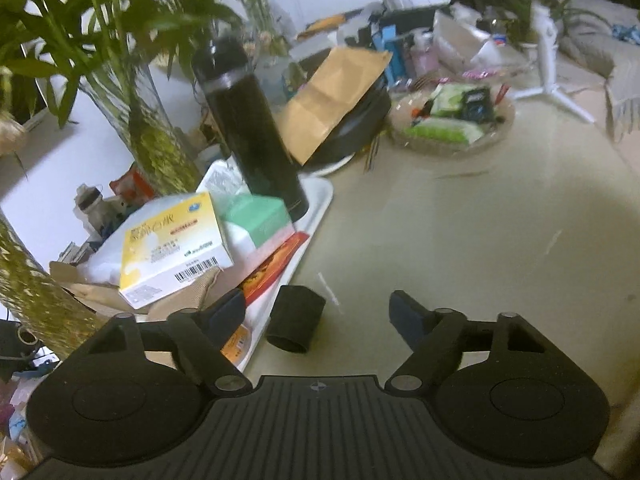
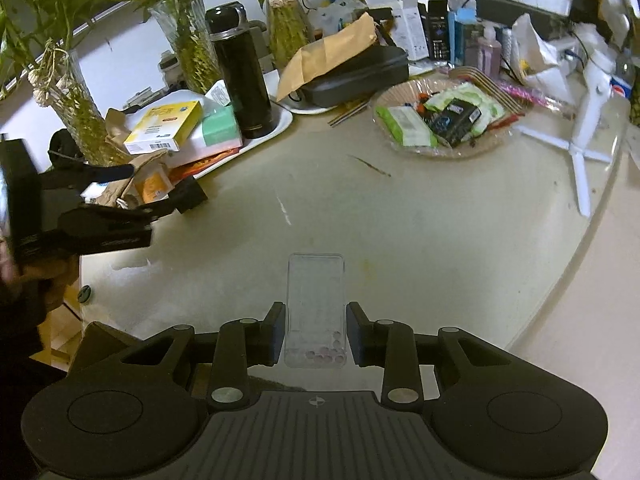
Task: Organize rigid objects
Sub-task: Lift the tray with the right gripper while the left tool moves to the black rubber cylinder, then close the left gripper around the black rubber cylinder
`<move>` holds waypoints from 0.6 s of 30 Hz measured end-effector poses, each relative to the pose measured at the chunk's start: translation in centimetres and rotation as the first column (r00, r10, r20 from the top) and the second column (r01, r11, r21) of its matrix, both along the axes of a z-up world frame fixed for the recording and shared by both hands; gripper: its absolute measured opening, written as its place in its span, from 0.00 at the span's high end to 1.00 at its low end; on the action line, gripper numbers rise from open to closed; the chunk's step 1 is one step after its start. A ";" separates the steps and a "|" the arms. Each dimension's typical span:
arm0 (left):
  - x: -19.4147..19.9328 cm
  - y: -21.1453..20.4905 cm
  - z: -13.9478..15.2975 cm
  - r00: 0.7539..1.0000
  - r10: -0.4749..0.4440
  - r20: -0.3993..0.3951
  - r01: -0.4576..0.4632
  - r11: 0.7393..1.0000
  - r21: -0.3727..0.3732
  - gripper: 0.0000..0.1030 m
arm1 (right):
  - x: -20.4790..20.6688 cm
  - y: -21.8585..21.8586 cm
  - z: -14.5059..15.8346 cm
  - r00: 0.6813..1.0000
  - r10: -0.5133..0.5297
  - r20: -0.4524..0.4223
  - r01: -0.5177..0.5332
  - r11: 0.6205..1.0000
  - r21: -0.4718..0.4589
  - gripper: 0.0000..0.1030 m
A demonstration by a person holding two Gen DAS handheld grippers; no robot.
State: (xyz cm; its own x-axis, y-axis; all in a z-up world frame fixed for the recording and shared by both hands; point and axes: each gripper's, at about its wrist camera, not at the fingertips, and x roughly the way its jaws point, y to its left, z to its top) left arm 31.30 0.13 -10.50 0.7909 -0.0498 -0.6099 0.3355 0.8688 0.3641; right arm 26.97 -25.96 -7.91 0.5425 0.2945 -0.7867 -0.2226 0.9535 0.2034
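Note:
My left gripper point(image 1: 318, 314) is open, its fingers either side of a small black cylinder point(image 1: 296, 323) lying on the beige table beside a white tray point(image 1: 316, 204). The tray holds a tall black flask point(image 1: 256, 128), a yellow box point(image 1: 176, 244) and a green-and-white box point(image 1: 256, 220). My right gripper point(image 2: 316, 332) is shut on a clear plastic box point(image 2: 316, 308) with small pink beads at its near end, held just above the table. The left gripper point(image 2: 132, 200) also shows at the left of the right wrist view.
A glass plate of snack packets point(image 2: 444, 120) stands at the back right. A white tripod stand point(image 2: 584, 128) is at the far right. Glass vases with green plants point(image 2: 188, 44), a black case under brown paper point(image 2: 352, 72) and cartons crowd the back edge.

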 end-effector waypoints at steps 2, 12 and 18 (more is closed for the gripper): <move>1.1 0.1 -0.9 1.000 0.004 -0.009 -0.004 1.000 0.011 0.25 | -0.2 0.0 -0.2 1.000 0.002 -0.003 -0.002 1.000 0.005 0.66; 4.6 0.3 -4.7 0.999 0.027 -0.034 -0.023 0.994 0.110 0.40 | 0.0 -0.6 -1.1 1.000 -0.001 -0.021 0.002 1.000 0.018 0.66; 5.7 0.9 -5.7 0.998 0.033 -0.063 -0.026 0.995 0.101 0.60 | 0.0 -0.8 -1.1 1.000 0.005 -0.019 -0.004 1.000 0.022 0.66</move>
